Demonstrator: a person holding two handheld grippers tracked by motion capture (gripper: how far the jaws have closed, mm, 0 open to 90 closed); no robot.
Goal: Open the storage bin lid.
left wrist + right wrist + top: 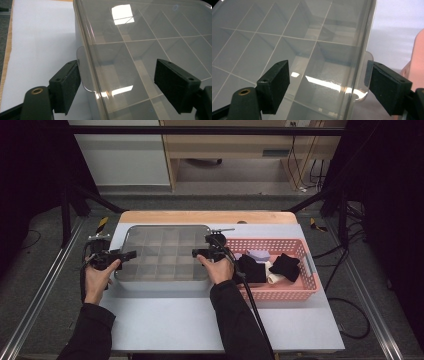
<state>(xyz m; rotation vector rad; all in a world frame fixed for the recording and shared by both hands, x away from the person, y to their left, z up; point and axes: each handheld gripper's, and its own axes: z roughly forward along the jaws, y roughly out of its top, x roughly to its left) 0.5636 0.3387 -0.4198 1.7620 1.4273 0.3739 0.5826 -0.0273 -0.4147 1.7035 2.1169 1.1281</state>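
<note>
both claws, left (117, 85) and right (327, 86), spread astride the clear box's (162, 255) opposite edges.

one divided box (162, 255), one basket (305, 292) — two hand-held grippers (131, 254)

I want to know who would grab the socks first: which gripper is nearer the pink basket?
Right. The right gripper is at the box's basket-side edge, beside the pink basket; the left gripper is at the box's far edge.

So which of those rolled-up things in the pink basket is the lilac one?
The lilac roll lies at the back of the pink plastic basket, behind the two black bundles and the cream roll.
</note>
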